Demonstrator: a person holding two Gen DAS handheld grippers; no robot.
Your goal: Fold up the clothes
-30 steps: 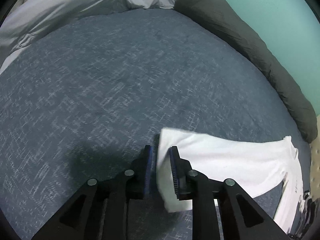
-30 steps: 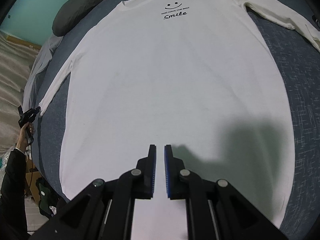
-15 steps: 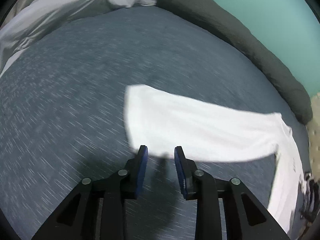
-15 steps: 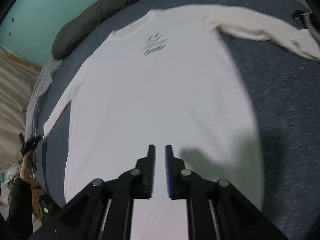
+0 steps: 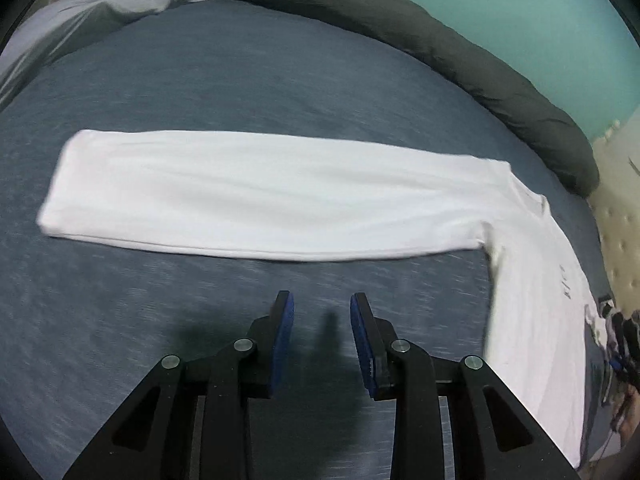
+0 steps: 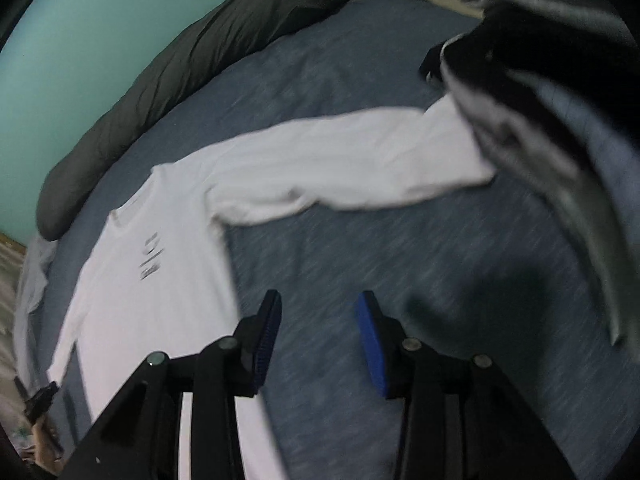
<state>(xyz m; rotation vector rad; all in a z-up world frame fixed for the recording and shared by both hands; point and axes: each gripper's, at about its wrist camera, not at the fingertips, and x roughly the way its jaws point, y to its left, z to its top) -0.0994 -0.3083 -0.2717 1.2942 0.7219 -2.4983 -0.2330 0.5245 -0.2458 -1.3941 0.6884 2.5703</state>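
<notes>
White cotton filled the middle of the left wrist view: the shirt's left sleeve (image 5: 248, 196) lay flat and straight across the blue-grey bedspread (image 5: 240, 80), cuff at the left of the frame, shoulder at the right, where the body of the long-sleeved shirt (image 5: 536, 320) ran down the right edge. A second before, that cuff had sat between the blue pads; now it was let go and spread out, and the left gripper (image 5: 322, 340) had pulled back to the lower centre, jaws part-way apart with only bedspread and its own shadow between them. So the sleeve looked laid out and ready, I'd say, for the first fold inward.

Over in the right wrist view, the shirt body (image 6: 160, 300) had slid from dead centre to the lower left, its chest print smeared by motion, and the right sleeve (image 6: 352, 160) stretched across the middle toward the upper right. The right gripper (image 6: 318, 340) hung over bare bedspread, its jaws opening, nothing between them. It seemed to be heading for that sleeve.

Hard to read: the right cuff disappeared under a heap of dark and grey garments (image 6: 540, 100) at the upper right, so whether it lay flat could not be told. The hem was cut off by the lower frame edges. A dark bolster (image 5: 440, 56) ran along the far side.
</notes>
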